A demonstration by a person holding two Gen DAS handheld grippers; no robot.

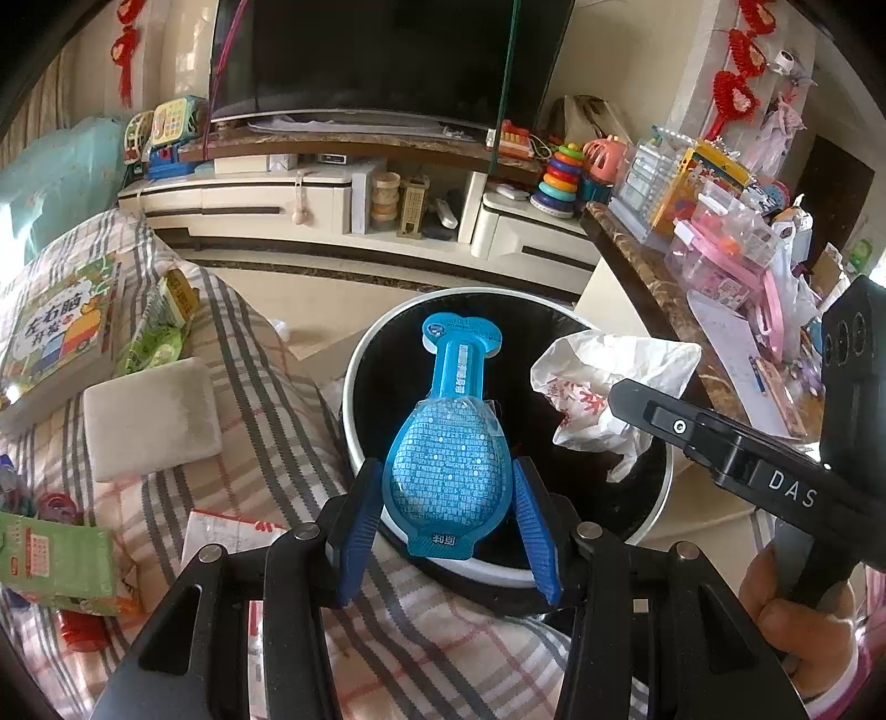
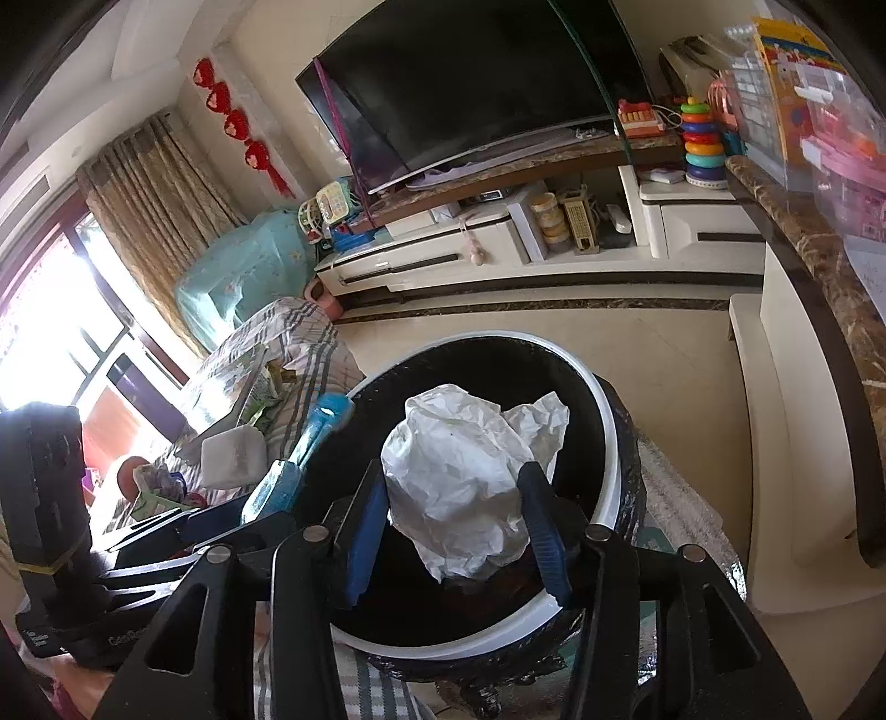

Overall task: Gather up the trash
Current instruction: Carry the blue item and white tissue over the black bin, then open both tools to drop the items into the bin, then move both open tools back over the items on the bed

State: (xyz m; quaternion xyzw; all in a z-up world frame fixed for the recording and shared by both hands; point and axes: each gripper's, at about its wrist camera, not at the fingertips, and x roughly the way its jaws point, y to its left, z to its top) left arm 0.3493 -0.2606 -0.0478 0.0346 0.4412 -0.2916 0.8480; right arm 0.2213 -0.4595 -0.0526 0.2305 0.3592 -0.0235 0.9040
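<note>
1. The left gripper [image 1: 448,531] has its blue jaws partly open, hugging the fat end of a blue packet [image 1: 448,443]. I cannot tell if they pinch it tight. The packet sticks out toward 12 o'clock, over the bin [image 1: 354,399].
2. The right gripper [image 2: 454,531] has its jaws spread about as wide as a crumpled white wrapper [image 2: 465,482], one on each side. It hangs over the bin's black inside too.
3. The bin has a white rim and looks dark and mostly empty. I think both pieces are about to be dropped in, so that part is nearly done.
4. At 9 o'clock, the striped cloth [image 1: 260,354] holds more mess: a green snack bag [image 1: 155,332] and papers. That looks left to pick up.
5. Far off at 12 o'clock stands a big dark TV [image 1: 382,50].
</note>
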